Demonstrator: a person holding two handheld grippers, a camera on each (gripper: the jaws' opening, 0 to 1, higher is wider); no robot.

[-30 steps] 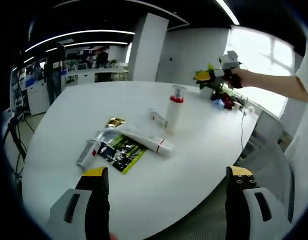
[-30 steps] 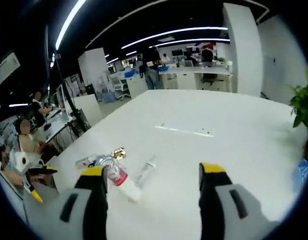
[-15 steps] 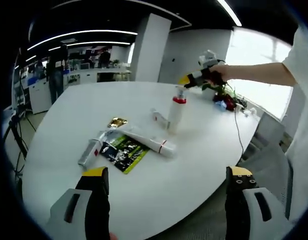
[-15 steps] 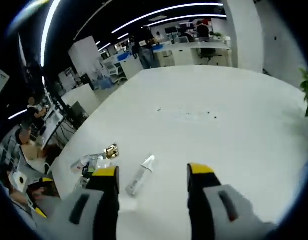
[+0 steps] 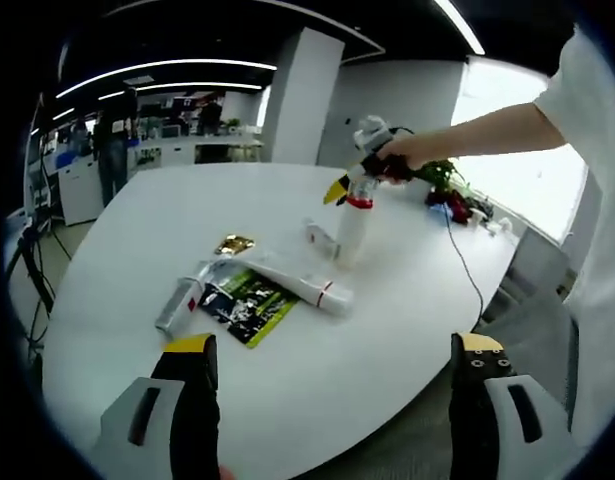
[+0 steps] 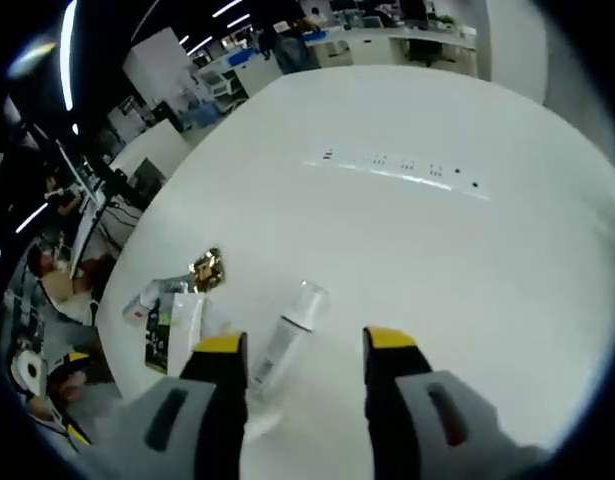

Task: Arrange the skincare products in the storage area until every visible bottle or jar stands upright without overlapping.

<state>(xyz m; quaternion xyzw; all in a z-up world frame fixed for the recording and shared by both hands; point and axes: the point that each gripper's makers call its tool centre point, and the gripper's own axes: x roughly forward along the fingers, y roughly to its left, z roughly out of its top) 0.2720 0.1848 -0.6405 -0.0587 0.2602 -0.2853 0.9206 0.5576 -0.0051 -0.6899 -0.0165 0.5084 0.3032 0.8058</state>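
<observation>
In the left gripper view we see, from the left, a small silver tube (image 5: 175, 305) lying flat on the round white table (image 5: 117, 250), its red-banded end toward the middle. Just beside it lies a dark green printed sachet (image 5: 245, 303), flat, with a gold foil packet (image 5: 230, 244) a little beyond it. A long white tube with a red band (image 5: 292, 281) lies on its side across the sachet's far edge, touching or overlapping it. Further right a small clear bottle (image 5: 318, 238) lies on its side just beside the base of a white pump bottle with a red collar (image 5: 351, 222), which stands upright. Our right gripper (image 5: 339, 188) comes in from the right at the pump head, held in a hand (image 5: 395, 158), yellow jaw tips at the top of the bottle; we cannot tell from here whether it touches the pump. At the bottom of this view our left gripper (image 5: 332, 365) holds its jaws wide apart with nothing between them, well short of the products. A cable (image 5: 465, 270) trails over the table's right side, and green plants (image 5: 442, 176) stand near the far edge. In the right gripper view, again from the left, we find the silver tube (image 6: 145, 297), the sachet (image 6: 157, 340), the gold packet (image 6: 205, 266) and the white tube (image 6: 190, 318), then the clear bottle (image 6: 288, 333) lying on its side, its lower end between the yellow-tipped jaws of the right gripper (image 6: 305, 343), which stand apart and grip nothing.
</observation>
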